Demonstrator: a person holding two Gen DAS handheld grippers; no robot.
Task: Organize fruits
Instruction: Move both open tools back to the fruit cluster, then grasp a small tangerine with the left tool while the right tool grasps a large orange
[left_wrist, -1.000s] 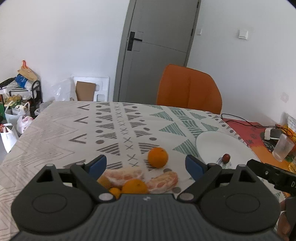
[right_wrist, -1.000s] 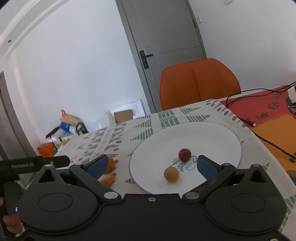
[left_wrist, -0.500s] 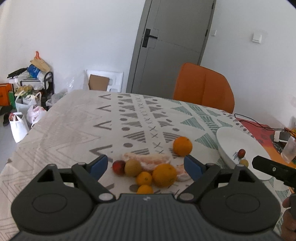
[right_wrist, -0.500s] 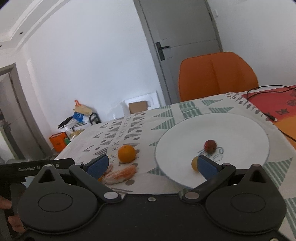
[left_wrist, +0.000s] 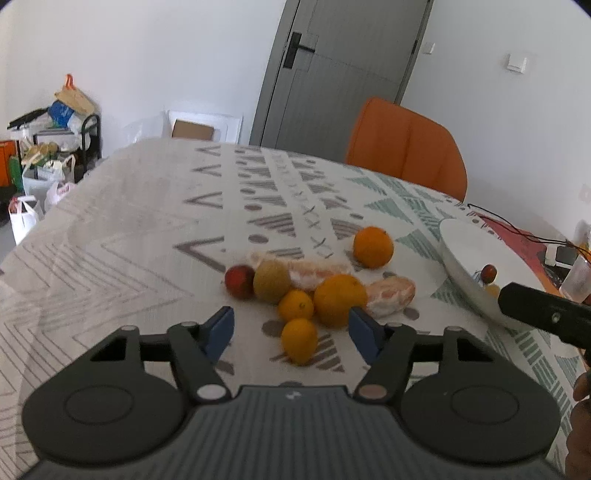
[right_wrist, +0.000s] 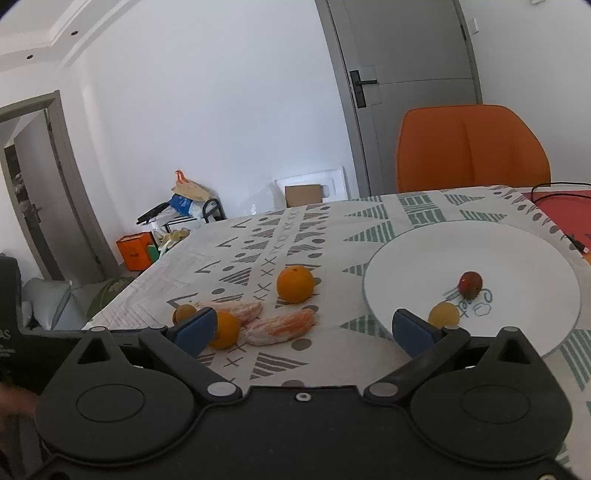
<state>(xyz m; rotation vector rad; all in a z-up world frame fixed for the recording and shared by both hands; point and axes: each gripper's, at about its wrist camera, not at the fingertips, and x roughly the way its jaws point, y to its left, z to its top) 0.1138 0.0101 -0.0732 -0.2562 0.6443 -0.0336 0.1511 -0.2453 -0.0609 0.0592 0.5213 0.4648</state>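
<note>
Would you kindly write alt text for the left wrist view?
The open left gripper hovers over a patterned tablecloth, with a small orange between its fingertips. Behind lies a cluster of oranges, peeled segments and a red fruit; a white plate sits right.

Right claw (right_wrist: 302, 328) open, empty, above tabletop (right_wrist: 332, 229). White plate (right_wrist: 517, 243) at right w/ small red fruit (right_wrist: 470, 283) & yellow fruit (right_wrist: 444, 314). Lone orange (right_wrist: 295, 283) left of plate; peeled segments (right_wrist: 281, 326) nearer.
</note>
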